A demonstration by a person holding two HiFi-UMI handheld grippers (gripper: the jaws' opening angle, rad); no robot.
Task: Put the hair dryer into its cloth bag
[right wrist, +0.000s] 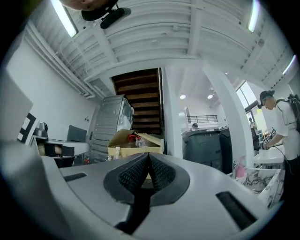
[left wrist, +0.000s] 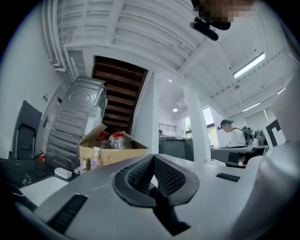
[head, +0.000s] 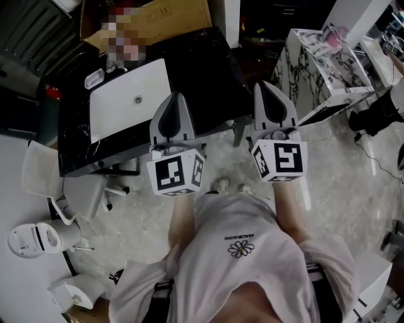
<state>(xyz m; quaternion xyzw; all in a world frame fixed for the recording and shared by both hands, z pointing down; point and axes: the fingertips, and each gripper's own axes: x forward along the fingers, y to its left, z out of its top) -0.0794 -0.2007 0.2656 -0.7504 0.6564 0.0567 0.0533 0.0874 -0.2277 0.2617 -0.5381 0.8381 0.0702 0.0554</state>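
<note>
Pale marble floor [head: 221, 154] spreads out below us, and on it stands a black tabletop [head: 208, 69]. On the left part of that tabletop we see a flat white cloth bag [head: 129, 98] with a small round mark at its middle. Whether the hair dryer is inside it we cannot tell. A small white tray [head: 93, 79] lies just beside the bag's far left corner, and an open cardboard box [head: 158, 19] stands at the tabletop's far edge.

We hold both claws side by side over the near edge of the tabletop, pointing out into the room. Our left claw [head: 176, 98] is fully closed, its ribbed pads meeting at the tips with nothing between them. Our right claw [head: 265, 85] is closed in the same way and holds nothing. Beyond the claws rises a dark staircase [right wrist: 143, 98], and far to the right a person [right wrist: 276, 122] in a cap stands at a white table.
</note>
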